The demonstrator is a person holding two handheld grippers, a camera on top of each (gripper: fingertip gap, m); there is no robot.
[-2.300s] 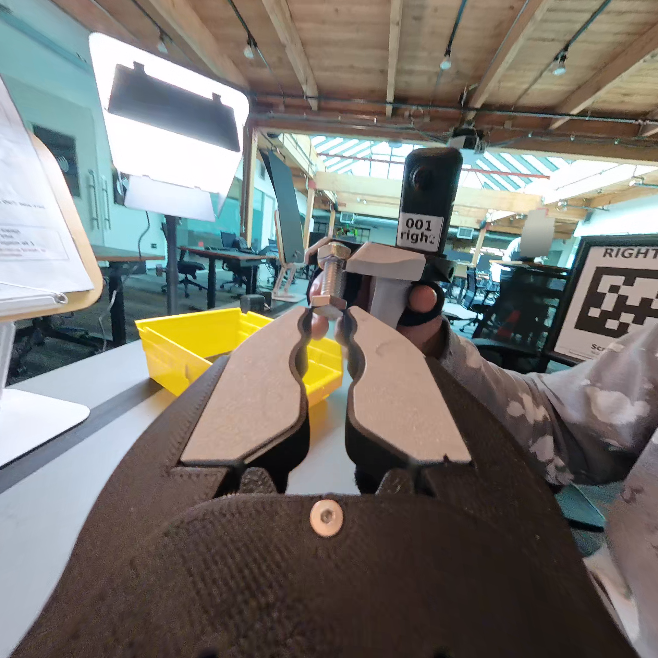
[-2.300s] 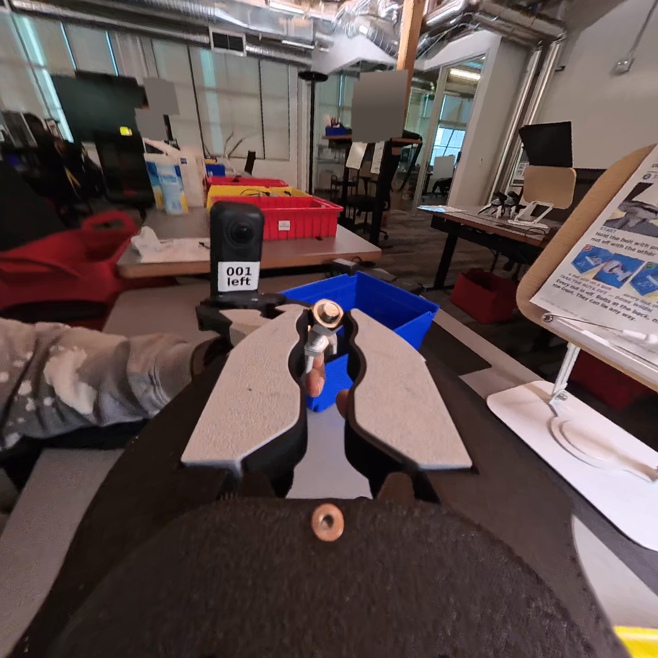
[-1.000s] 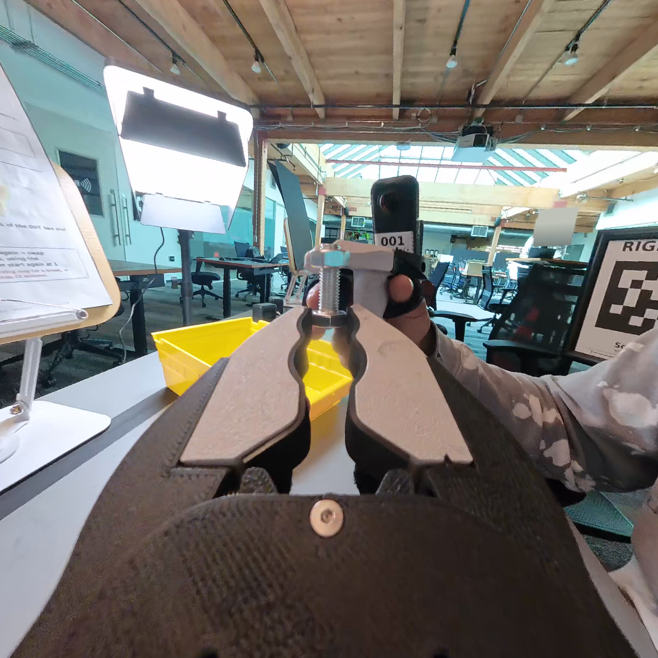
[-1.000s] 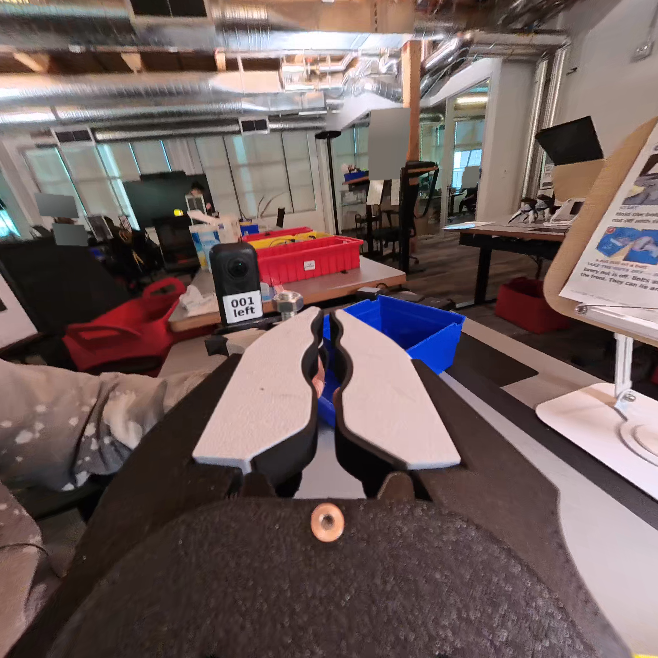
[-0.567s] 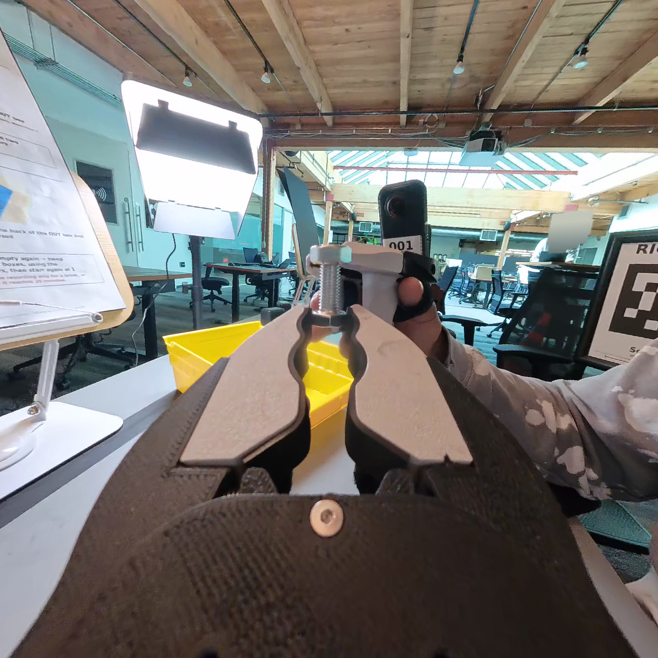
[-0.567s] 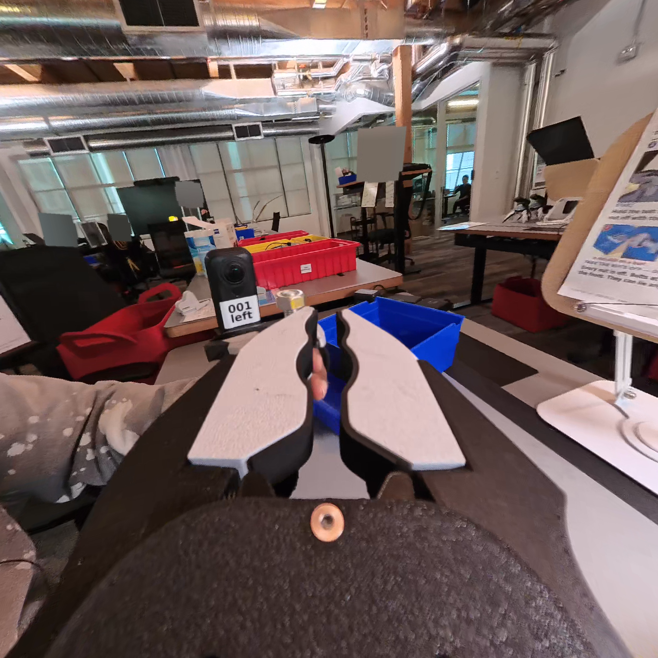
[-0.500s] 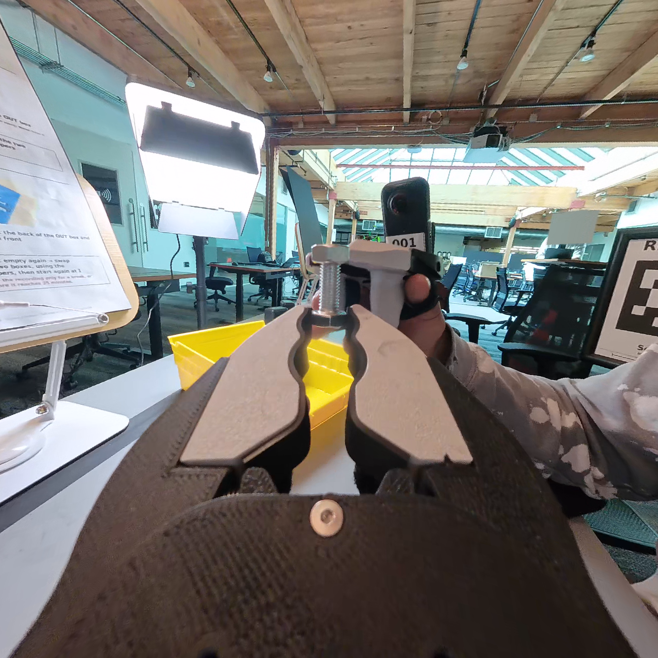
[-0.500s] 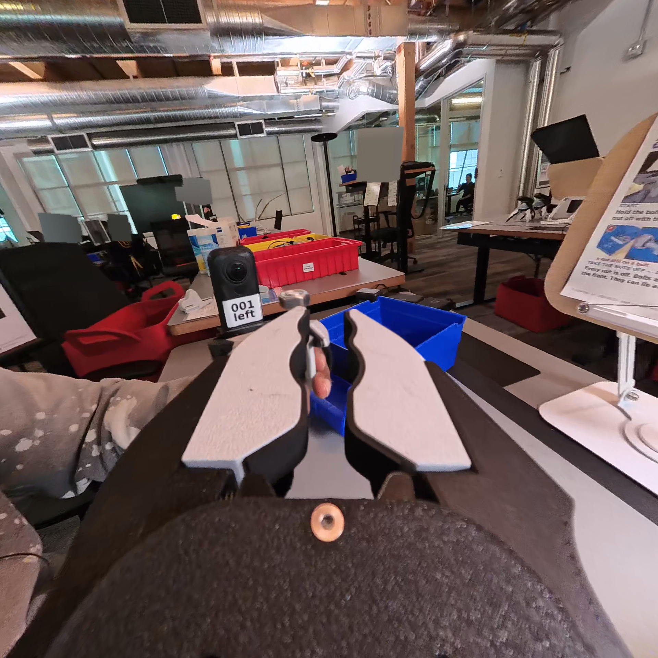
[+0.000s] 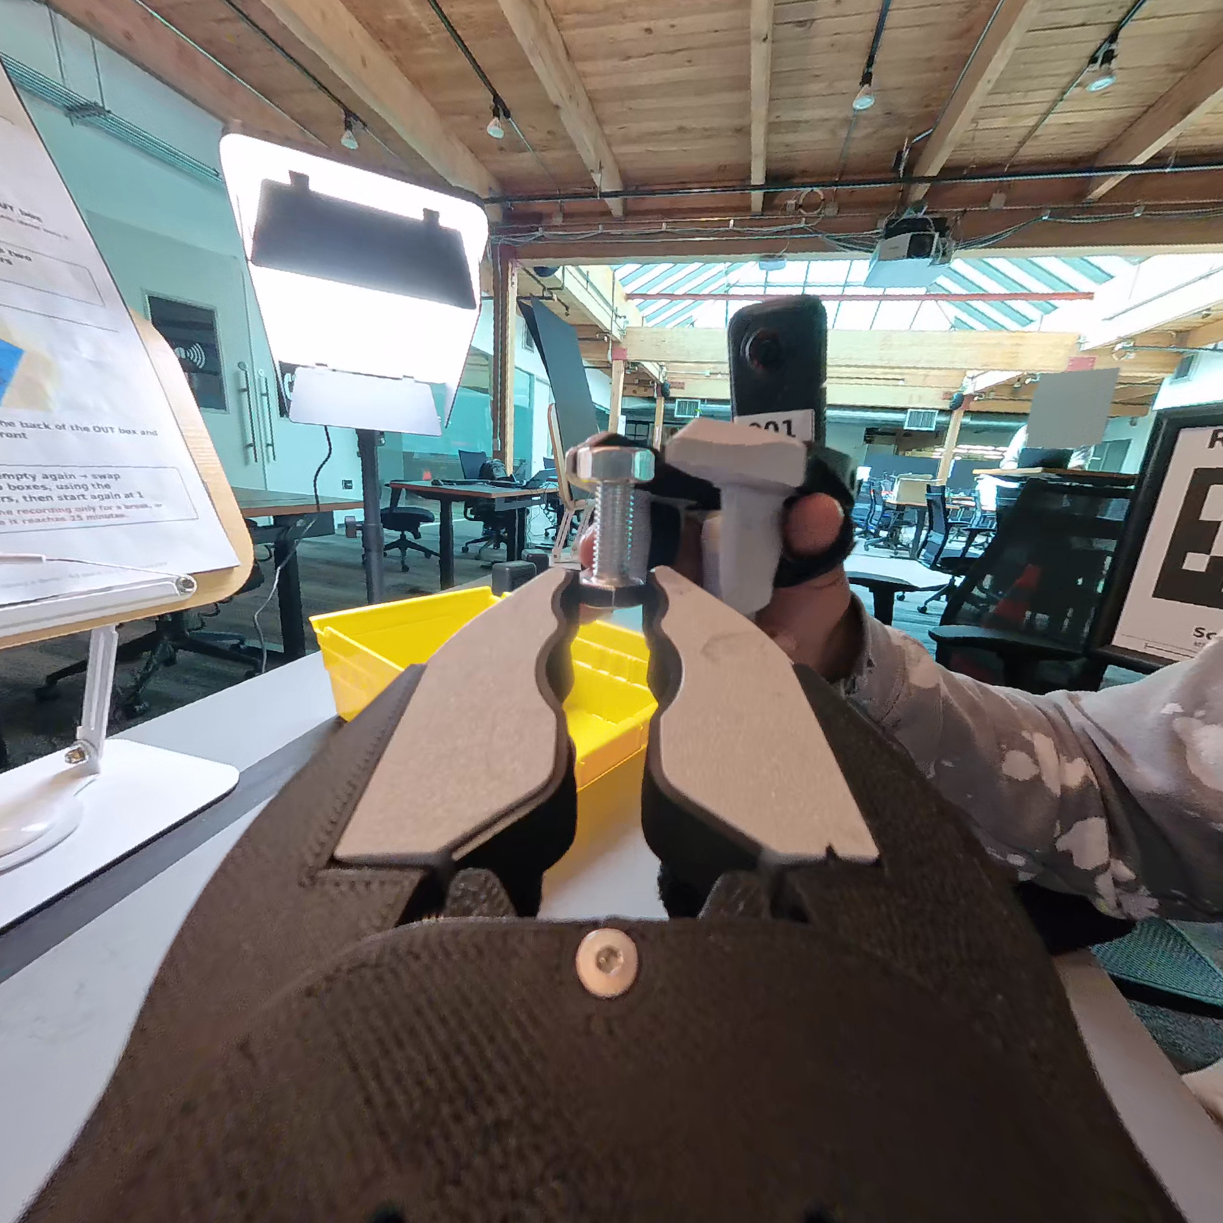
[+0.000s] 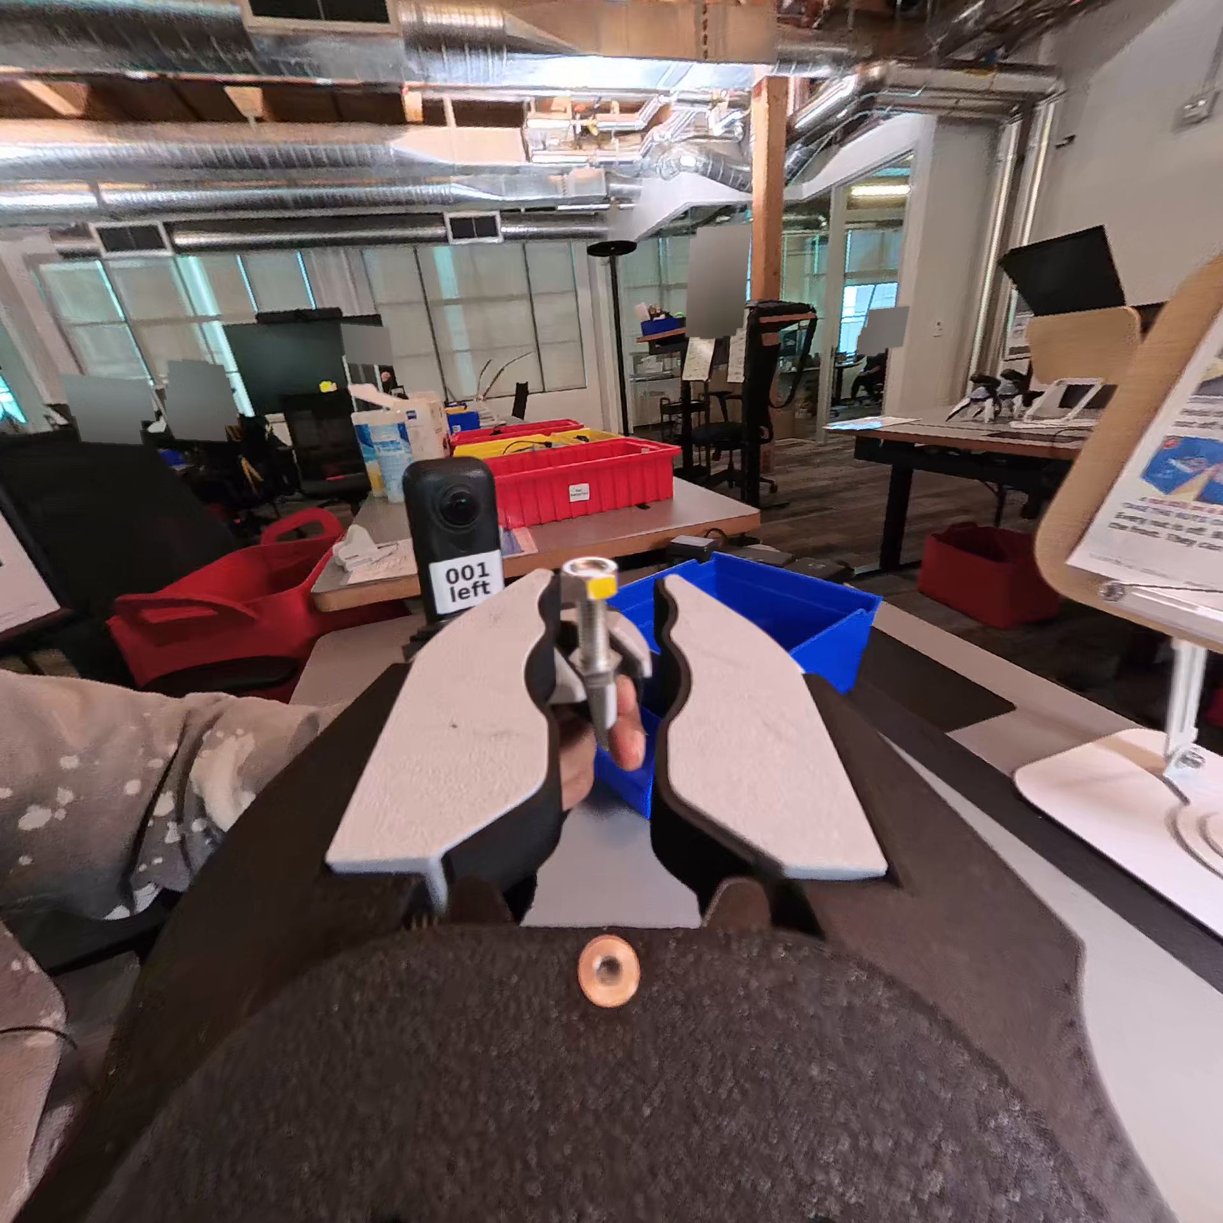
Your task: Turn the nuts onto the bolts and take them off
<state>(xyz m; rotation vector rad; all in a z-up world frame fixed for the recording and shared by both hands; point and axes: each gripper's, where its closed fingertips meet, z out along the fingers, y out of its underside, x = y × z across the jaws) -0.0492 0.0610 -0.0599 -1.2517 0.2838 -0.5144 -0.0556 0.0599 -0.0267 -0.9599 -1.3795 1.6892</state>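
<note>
Bolt [image 9: 612, 523]: upright in front of me, silver hex head on top, threaded shank pointing down into my left gripper's tips.
Nut [image 9: 603, 597]: dark, low on the thread, pinched between the tips of my left gripper.
Left gripper [image 9: 605, 599]: clenched on the nut; its grey fingers [image 9: 463, 728] nearly meet around it.
Right gripper [image 10: 605, 609]: released, jaws parted; the bolt stands in the gap, and I cannot tell whether it brushes the inner edge of one finger.
Yellow bin [image 9: 370, 635]: on the table behind my left gripper.
Blue bin [image 10: 794, 612]: on the table beyond my right gripper.
Table [image 9: 198, 701]: pale grey, with a white stand [image 9: 99, 794] to one side.
</note>
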